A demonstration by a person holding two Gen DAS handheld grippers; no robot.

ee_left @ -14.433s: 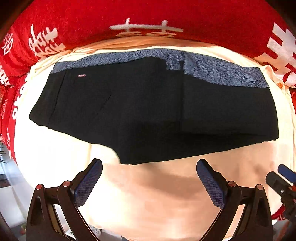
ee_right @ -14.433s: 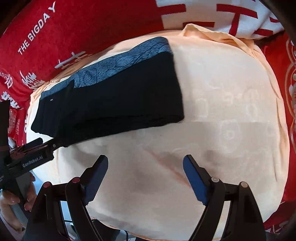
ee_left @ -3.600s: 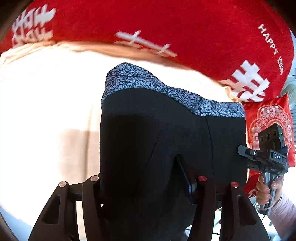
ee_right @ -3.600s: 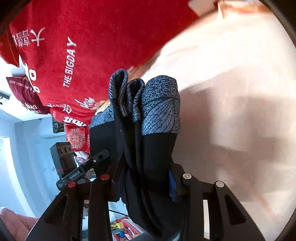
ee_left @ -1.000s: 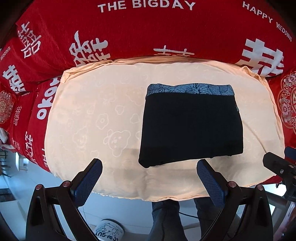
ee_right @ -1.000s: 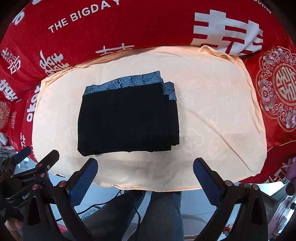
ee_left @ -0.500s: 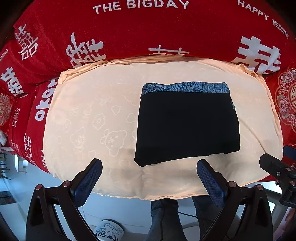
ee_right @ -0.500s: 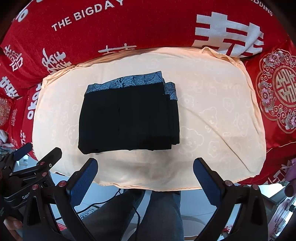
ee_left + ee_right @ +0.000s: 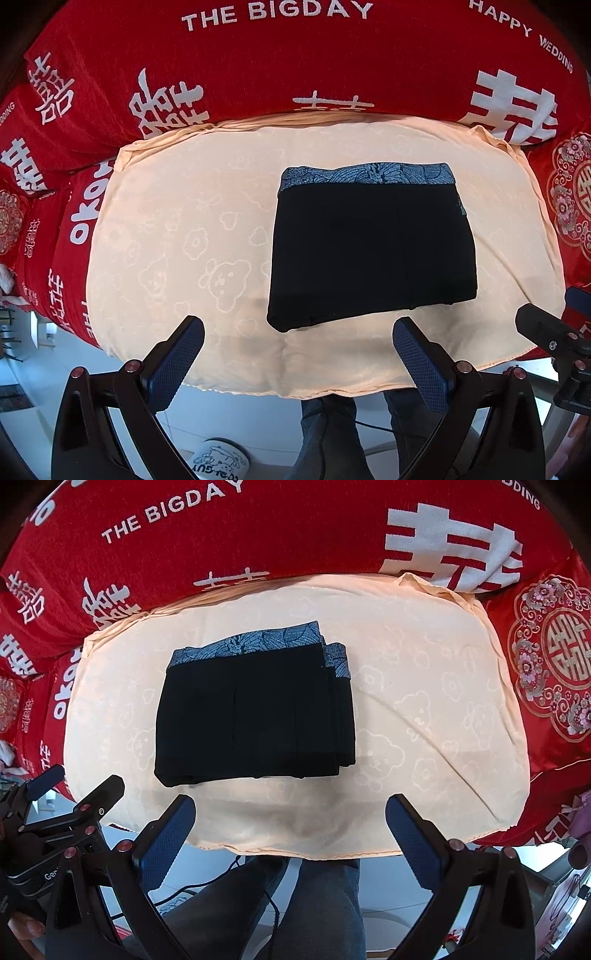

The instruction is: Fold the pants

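The black pants (image 9: 373, 251) with a blue patterned waistband lie folded into a compact rectangle on the peach cushion (image 9: 177, 229), waistband at the far side. In the right wrist view the same pants (image 9: 255, 716) show stacked layers stepping out along their right edge. My left gripper (image 9: 297, 350) hangs open above the cushion's near edge, apart from the cloth. My right gripper (image 9: 290, 830) is open too and holds nothing, short of the pants' near hem. Each gripper shows at the side of the other's view.
Red cushions with white lettering (image 9: 277, 55) back the peach cushion (image 9: 436, 709), with more red cushions at both sides. Below the near edge are the person's legs (image 9: 317, 904), a cable and the floor. Bare cushion lies left of the pants.
Over the last second both grippers have pulled back slightly, so the pants sit a little lower and leftward in view. Earlier both grippers carried the pants; now they lie released and folded.
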